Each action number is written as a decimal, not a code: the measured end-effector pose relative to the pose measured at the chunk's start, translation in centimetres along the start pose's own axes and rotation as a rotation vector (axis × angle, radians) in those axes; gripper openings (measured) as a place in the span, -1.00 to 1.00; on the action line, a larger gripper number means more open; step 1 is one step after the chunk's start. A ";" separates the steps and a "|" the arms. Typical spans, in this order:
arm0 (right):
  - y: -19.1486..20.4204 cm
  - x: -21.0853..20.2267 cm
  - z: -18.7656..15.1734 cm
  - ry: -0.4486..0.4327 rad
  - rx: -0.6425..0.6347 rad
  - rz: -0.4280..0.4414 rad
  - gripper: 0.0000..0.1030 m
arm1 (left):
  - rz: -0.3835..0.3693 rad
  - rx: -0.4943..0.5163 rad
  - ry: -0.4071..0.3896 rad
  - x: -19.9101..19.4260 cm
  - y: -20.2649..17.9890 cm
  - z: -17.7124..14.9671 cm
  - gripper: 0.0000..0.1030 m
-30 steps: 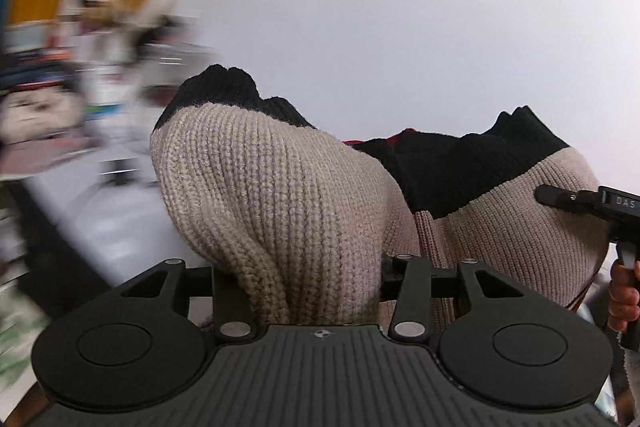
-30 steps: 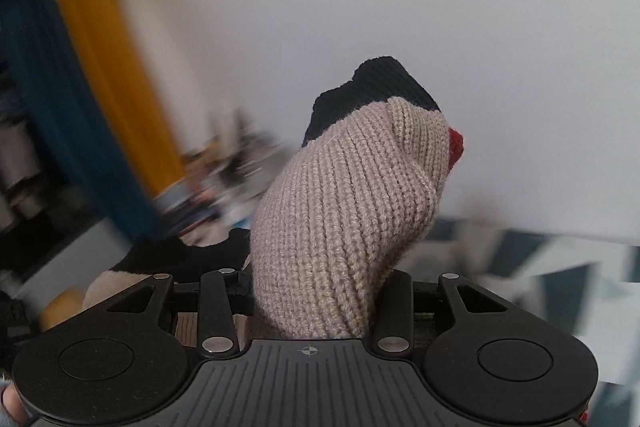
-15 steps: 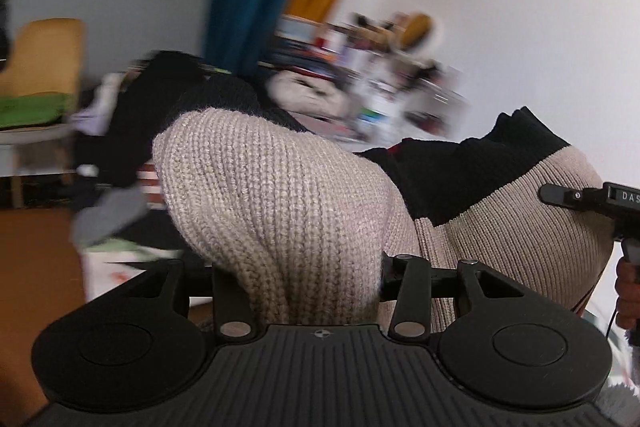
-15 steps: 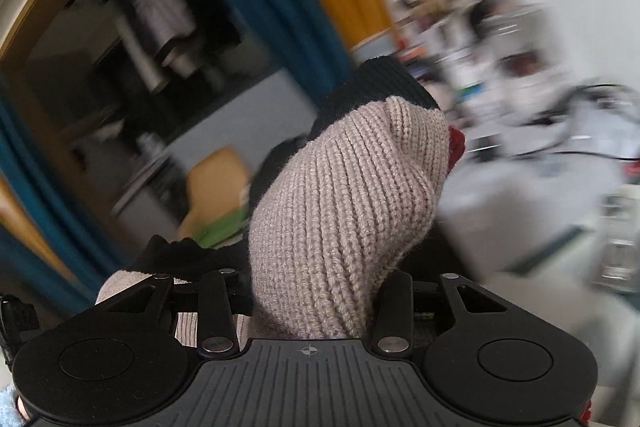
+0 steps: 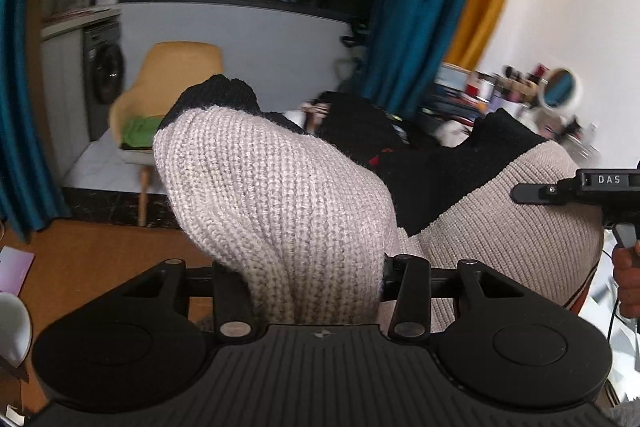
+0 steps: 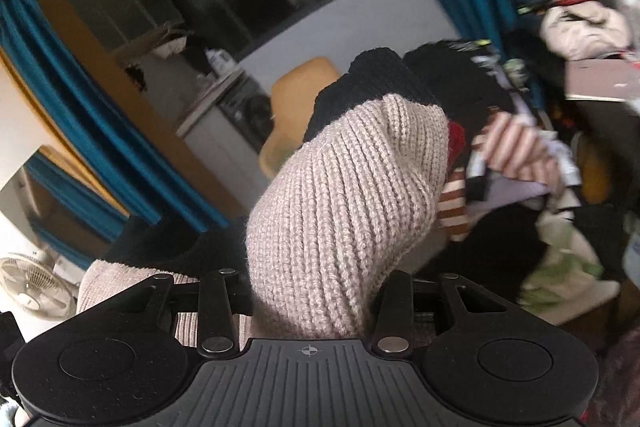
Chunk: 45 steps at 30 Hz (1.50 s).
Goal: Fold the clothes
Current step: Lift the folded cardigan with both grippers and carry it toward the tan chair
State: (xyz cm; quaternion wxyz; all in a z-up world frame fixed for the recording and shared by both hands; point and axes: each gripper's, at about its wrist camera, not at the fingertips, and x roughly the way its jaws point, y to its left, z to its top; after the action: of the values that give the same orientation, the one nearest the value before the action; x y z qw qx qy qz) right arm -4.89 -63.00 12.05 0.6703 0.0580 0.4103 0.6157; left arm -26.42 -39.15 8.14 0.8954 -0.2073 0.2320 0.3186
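Observation:
A beige knit sweater [image 5: 280, 195] with black trim is held up in the air between both grippers. My left gripper [image 5: 316, 279] is shut on one bunched beige edge of it; the fingertips are hidden by the knit. My right gripper [image 6: 312, 307] is shut on another bunch of the same sweater [image 6: 344, 195]. The right gripper also shows from the side in the left wrist view [image 5: 576, 187], at the sweater's far right edge. The black part of the sweater [image 5: 440, 179] hangs between the two grips.
A pile of other clothes [image 6: 520, 155], striped and black, lies ahead on the right. A yellow chair [image 5: 176, 83] with a green cloth stands on the brown floor [image 5: 100, 259]. Blue curtains [image 5: 420, 7] and a cluttered desk [image 5: 520, 87] stand behind.
Both grippers have swung round with the sweater still held. The background went from a white wall to the curtains, chair and clothes pile. The grips on the sweater look the same.

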 end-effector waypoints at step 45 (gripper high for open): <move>8.3 70.2 25.3 0.113 0.126 -0.108 -0.29 | 0.025 0.006 0.139 39.4 46.6 28.5 -0.18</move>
State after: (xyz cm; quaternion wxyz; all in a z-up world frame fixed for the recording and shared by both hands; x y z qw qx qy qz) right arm -2.33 11.07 -0.10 0.6733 0.0430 0.4879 0.5539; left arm -22.25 27.52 -0.83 0.8737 -0.2234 0.2970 0.3138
